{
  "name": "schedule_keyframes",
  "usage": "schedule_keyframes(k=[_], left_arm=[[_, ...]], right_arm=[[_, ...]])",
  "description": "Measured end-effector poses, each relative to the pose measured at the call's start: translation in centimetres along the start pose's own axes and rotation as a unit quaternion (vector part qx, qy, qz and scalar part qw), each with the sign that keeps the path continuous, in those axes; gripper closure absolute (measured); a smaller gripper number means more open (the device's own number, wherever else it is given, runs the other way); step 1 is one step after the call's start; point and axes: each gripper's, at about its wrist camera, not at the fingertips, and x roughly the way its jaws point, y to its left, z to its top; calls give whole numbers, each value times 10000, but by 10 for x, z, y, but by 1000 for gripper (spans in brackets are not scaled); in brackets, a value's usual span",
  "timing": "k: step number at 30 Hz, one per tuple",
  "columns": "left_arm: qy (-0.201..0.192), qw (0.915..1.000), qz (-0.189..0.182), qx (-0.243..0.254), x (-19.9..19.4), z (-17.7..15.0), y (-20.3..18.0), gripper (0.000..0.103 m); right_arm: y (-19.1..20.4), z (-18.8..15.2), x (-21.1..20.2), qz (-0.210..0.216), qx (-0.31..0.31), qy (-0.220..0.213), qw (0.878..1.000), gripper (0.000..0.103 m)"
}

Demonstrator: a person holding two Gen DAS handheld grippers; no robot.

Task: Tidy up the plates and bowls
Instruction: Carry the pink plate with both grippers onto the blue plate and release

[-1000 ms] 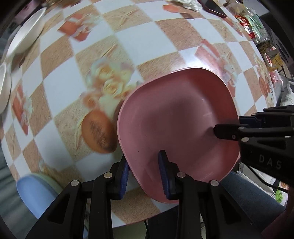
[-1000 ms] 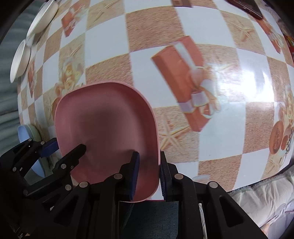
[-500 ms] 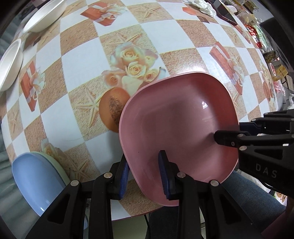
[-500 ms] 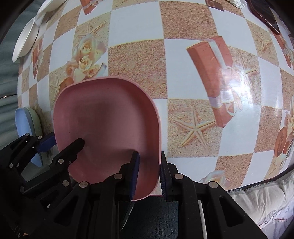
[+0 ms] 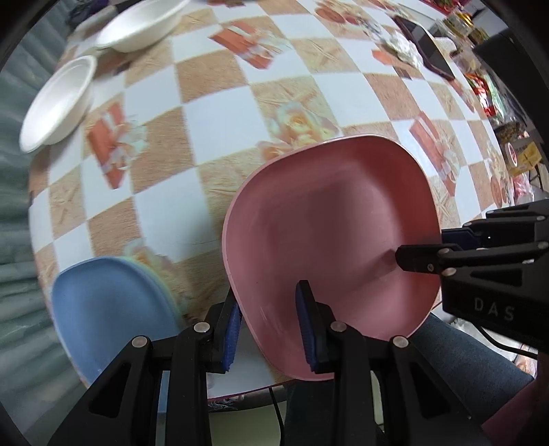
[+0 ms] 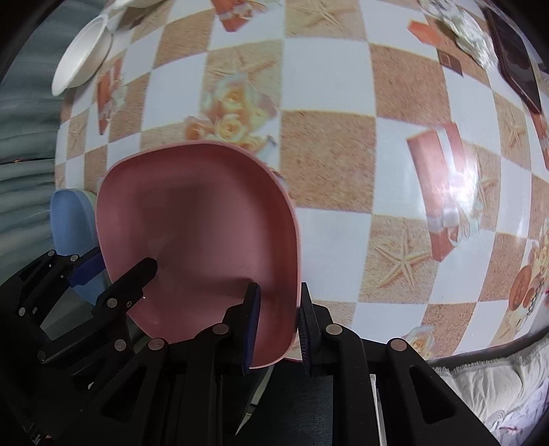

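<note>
A pink squarish plate (image 5: 329,233) hangs above the checkered table, held by both grippers. My left gripper (image 5: 267,322) is shut on its near left rim. My right gripper (image 6: 278,315) is shut on the plate (image 6: 195,226) at its near right rim; it also shows at the right of the left wrist view as the right gripper (image 5: 422,247). A blue plate (image 5: 106,308) lies on a pale green one at the table's near left corner, just left of the pink plate. The blue plate (image 6: 68,223) peeks out left of the pink one in the right wrist view.
Two white foam bowls (image 5: 58,103) (image 5: 140,24) sit at the far left of the table (image 5: 223,147). A dark flat device (image 6: 518,58) and crumpled wrappers (image 6: 470,31) lie at the far right. A person's trouser leg (image 5: 463,353) is below the table edge.
Both grippers have carried the pink plate leftwards across the table, toward the blue plate, which has come further into view. The white bowls have come closer in view.
</note>
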Motion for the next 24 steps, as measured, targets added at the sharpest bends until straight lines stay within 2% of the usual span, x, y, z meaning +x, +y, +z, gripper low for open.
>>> schedule_keyframes(k=[8,18,22,24], left_arm=[[-154,9985,187,-482,-20,-26,48,69],[-226,9925,456,-1111,-36,-64,115,69],[-249,9897,577,-1285,-39,-58,143,69],[-257,9892,671,-1280,-41,-67,153,69]], right_arm=[[82,6,-13,180,-562,-2,9983,80],[183,12,4,269,-1260,183,9915,80],[220,10,15,382,-1404,338,9888,80],[233,8,18,380,-1490,394,9873,80]])
